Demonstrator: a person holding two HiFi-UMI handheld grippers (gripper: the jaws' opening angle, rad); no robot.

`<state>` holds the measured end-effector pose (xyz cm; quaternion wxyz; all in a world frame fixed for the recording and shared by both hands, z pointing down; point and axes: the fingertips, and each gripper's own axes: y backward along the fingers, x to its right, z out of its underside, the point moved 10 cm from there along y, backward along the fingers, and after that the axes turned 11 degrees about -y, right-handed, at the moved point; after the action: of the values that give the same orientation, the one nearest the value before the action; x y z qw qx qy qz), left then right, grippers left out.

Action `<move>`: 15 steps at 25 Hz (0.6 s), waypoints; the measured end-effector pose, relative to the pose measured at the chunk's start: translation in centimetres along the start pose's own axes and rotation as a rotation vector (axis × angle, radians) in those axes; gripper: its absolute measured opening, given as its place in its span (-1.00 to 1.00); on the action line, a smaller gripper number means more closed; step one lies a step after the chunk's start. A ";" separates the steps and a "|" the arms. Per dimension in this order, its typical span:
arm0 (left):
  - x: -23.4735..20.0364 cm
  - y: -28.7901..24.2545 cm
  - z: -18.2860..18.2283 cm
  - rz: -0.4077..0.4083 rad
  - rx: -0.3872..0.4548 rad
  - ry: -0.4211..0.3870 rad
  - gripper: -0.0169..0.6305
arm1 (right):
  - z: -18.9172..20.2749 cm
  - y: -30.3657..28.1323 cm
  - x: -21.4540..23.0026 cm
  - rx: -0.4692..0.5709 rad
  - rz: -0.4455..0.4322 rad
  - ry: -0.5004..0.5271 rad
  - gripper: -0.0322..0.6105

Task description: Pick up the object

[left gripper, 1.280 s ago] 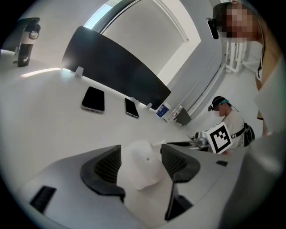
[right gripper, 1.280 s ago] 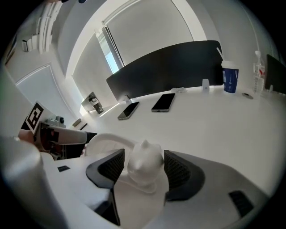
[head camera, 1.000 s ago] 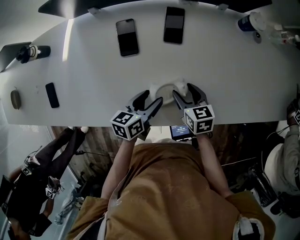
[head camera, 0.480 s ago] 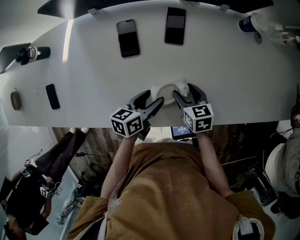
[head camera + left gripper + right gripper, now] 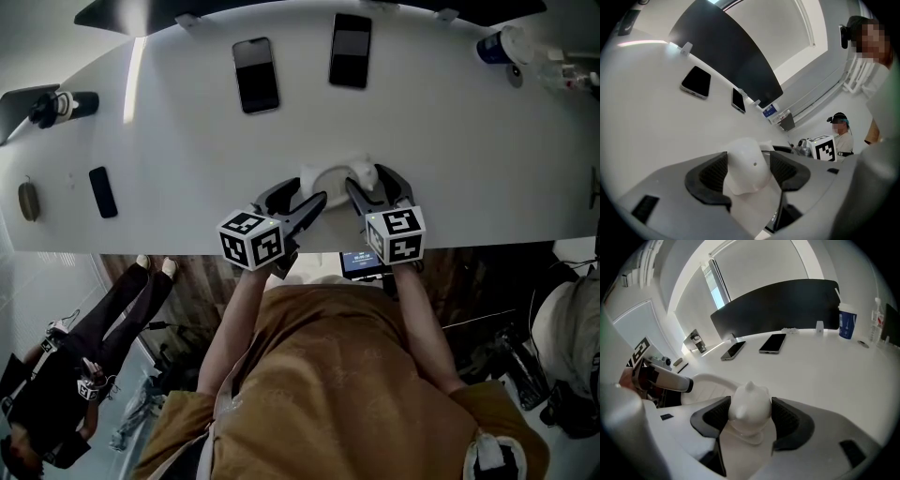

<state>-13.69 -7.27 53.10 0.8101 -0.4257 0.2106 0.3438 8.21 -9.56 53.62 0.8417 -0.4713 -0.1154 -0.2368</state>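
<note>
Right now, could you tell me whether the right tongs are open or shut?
Shut: the right tongs press both sides of the rounded white knob.

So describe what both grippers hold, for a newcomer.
On the white table, go to the near edge, in front of the two phones. The white dish, its knobs in the left gripper and right gripper, is raised; the phones are flat and dark.

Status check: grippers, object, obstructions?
Both shut on the white object: left hand-held gripper on its left lobe, right hand-held gripper on its right knob. Sits at table near edge, not visibly lifted. Nothing obstructing; phones far off.
</note>
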 end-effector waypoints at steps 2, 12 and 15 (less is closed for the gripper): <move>-0.1 0.0 -0.1 0.002 0.001 0.010 -0.09 | -0.2 0.1 -0.1 0.009 0.003 0.007 -0.09; 0.2 0.1 -0.4 -0.016 0.025 0.030 -0.12 | -0.4 0.8 -0.4 0.033 0.035 0.029 -0.09; 0.5 0.2 -0.6 -0.010 0.033 0.025 -0.12 | -0.5 1.2 -0.5 0.047 0.041 0.029 -0.09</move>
<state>-13.55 -7.56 52.37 0.8160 -0.4176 0.2243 0.3308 8.36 -9.32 52.23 0.8589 -0.4500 -0.0988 -0.2235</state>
